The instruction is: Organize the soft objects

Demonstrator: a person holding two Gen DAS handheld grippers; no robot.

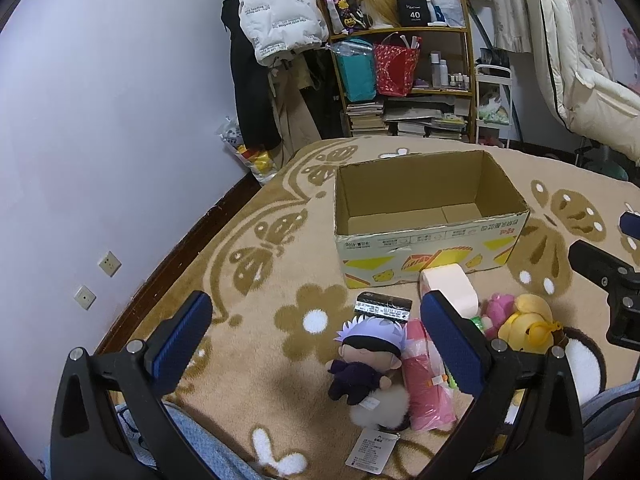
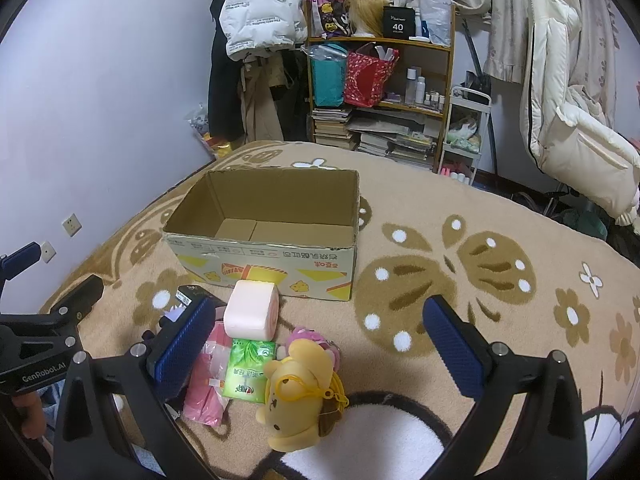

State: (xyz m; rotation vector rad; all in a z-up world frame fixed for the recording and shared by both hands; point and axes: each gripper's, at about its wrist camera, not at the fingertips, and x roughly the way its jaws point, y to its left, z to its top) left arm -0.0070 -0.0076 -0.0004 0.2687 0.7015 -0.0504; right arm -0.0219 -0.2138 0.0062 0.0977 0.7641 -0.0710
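Left tool (image 1: 316,336) spread wide, empty, hovering over the patterned rug (image 1: 280,248) with nothing between its pads. Just ahead of it, lying face-up: white-haired doll (image 1: 362,360) with a loose hang tag, touching the pink plastic-wrapped pack (image 1: 424,392) on its right. Behind the doll, a small black packet (image 1: 383,307) flat on the rug. Further right, bunched together: pink tissue roll (image 2: 251,310) nearest the cardboard box (image 2: 272,264), green tissue pack (image 2: 248,372) below it, yellow plush dog (image 2: 298,392) with a cord loop lying over a pink plush (image 2: 316,340). Probably heaped close to the box front to keep every carry short. Box standing open, flaps down inside, seemingly nothing in it yet, so sorting apparently not begun. Right tool (image 2: 320,340) likewise spread and empty, poised above the yellow dog and pink plush, likely the easiest first pick on that side. Soft bodies likely to squash under the pads; a grip across the middle advisable.
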